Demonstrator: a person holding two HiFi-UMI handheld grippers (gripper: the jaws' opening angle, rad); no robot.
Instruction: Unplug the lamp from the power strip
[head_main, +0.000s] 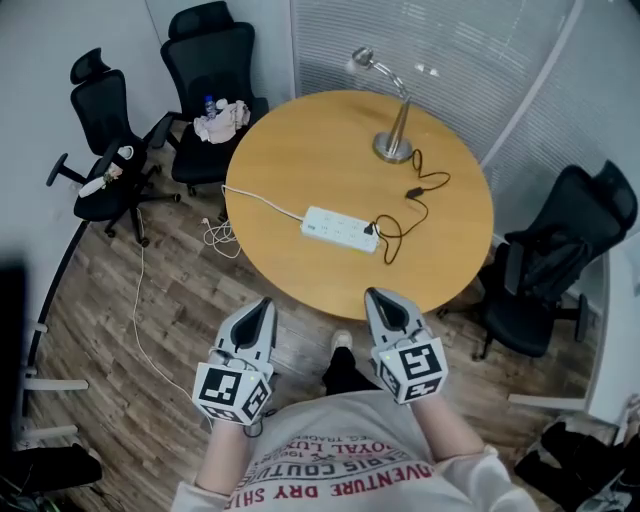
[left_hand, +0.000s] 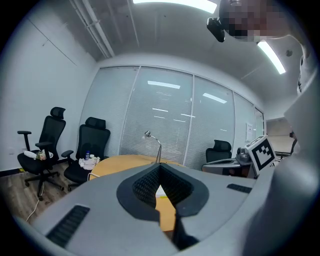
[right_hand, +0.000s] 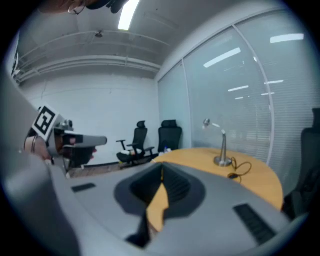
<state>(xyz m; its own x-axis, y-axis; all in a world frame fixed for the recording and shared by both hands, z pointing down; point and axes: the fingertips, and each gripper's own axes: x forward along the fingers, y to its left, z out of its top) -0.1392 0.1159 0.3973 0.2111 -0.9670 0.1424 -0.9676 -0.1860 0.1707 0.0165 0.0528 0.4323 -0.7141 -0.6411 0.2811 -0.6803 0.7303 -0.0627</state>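
round wooden table (head_main: 300, 150) on a plank floor (head_main: 150, 330), with blinded glass walls behind it. the lamp (head_main: 397, 140) stands upright at the table's far side, its head bent to the left. its black cord (head_main: 425, 200) loops over the top to a plug (head_main: 370, 229) seated in the right end of the white power strip (head_main: 340, 229), which lies flat nearer the front edge. a white cable (head_main: 262, 200) leaves the strip's left end and drops over the edge to the floor. black chairs stand round the table: a left chair (head_main: 105, 130), a back chair (head_main: 215, 70) with crumpled cloth (head_main: 222, 120) on its seat, and a right chair (head_main: 560, 270). the left gripper (head_main: 262, 305) and right gripper (head_main: 378, 297) hang side by side over the floor, just short of the near edge and well apart from the strip. each has its jaws pressed together with nothing between them. only bare tabletop lies between them and the plug.
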